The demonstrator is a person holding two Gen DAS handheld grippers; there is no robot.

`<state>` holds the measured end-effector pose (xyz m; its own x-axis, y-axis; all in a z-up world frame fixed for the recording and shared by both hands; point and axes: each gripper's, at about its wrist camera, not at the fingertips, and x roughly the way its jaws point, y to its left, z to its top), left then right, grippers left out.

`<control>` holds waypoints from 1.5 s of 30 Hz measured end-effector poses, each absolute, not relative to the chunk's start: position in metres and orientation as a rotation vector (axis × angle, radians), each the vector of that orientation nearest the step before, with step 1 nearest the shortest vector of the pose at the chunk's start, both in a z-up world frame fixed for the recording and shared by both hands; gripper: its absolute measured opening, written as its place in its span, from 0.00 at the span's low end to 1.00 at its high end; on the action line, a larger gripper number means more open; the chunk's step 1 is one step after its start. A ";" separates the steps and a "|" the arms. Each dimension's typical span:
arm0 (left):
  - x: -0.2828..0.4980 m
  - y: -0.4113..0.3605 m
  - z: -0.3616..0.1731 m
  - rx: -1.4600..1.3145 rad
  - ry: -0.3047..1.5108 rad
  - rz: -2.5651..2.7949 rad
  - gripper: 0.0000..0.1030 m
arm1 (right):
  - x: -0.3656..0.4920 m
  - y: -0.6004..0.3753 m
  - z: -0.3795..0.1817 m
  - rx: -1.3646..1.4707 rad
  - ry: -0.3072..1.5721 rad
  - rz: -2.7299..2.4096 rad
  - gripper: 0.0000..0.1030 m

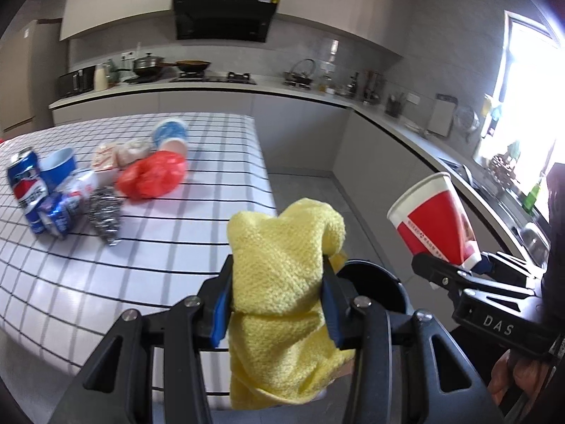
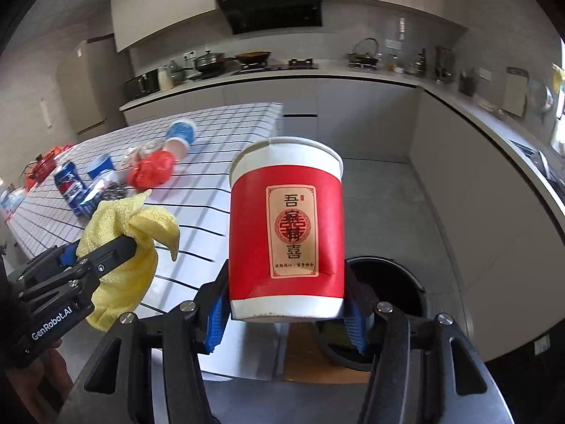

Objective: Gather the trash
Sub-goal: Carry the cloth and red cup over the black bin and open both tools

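The fingers (image 1: pixel 330 304) of the left gripper (image 1: pixel 277 300) are clamped tight on a bunched yellow terry cloth (image 1: pixel 282 282), which bulges above the blue pads and hangs below them. The fingers (image 2: pixel 353 321) of the right gripper (image 2: pixel 286 318) are closed partway on the base of a red paper cup with white rim and gold label (image 2: pixel 286 236), held upright with its mouth tipped away from the camera.

In the left wrist view the cup sits at about 3 o'clock from the cloth, well apart from it. Both grippers are off the edge of the surface (image 1: pixel 197 233), a white table top with a dark grid pattern. A round black bin (image 2: pixel 392 282) stands on the grey floor; its open mouth shows just behind the cup's lower right side in the right wrist view, and behind the cloth at about 4 o'clock in the left wrist view.

On the surface, at roughly 10 o'clock from the cloth, lies a cluster of litter: a crumpled red plastic bag (image 1: pixel 153 175), a blue cola can (image 1: pixel 26 183), a crushed blue can (image 1: pixel 58 213), a steel wool scourer (image 1: pixel 106 217), a blue paper cup (image 1: pixel 58 166) and a blue-and-white tub on its side (image 1: pixel 171 136). These lie close together, several touching.
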<state>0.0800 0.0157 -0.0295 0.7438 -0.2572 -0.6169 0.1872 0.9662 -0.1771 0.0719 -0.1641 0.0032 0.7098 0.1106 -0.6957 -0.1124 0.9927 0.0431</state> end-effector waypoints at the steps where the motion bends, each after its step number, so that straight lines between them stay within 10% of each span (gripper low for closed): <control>1: 0.079 0.011 -0.030 -0.104 0.691 -0.251 0.44 | 0.070 -0.169 0.003 -0.004 0.772 0.117 0.55; 37: 0.135 -0.154 -0.139 -0.026 0.955 -0.415 0.44 | 0.123 -0.337 -0.128 -0.104 1.024 0.220 0.56; 39: 0.143 -0.155 -0.146 -0.068 0.982 -0.454 0.57 | 0.130 -0.336 -0.138 -0.119 1.056 0.252 0.58; 40: 0.148 -0.157 -0.158 -0.076 0.992 -0.469 0.89 | 0.135 -0.334 -0.148 -0.149 1.076 0.279 0.60; 41: 0.153 -0.158 -0.169 -0.039 1.014 -0.433 1.00 | 0.142 -0.333 -0.167 -0.218 1.081 0.294 0.91; 45: 0.155 -0.141 -0.188 0.012 1.052 -0.299 0.97 | 0.149 -0.348 -0.209 -0.341 1.144 0.227 1.00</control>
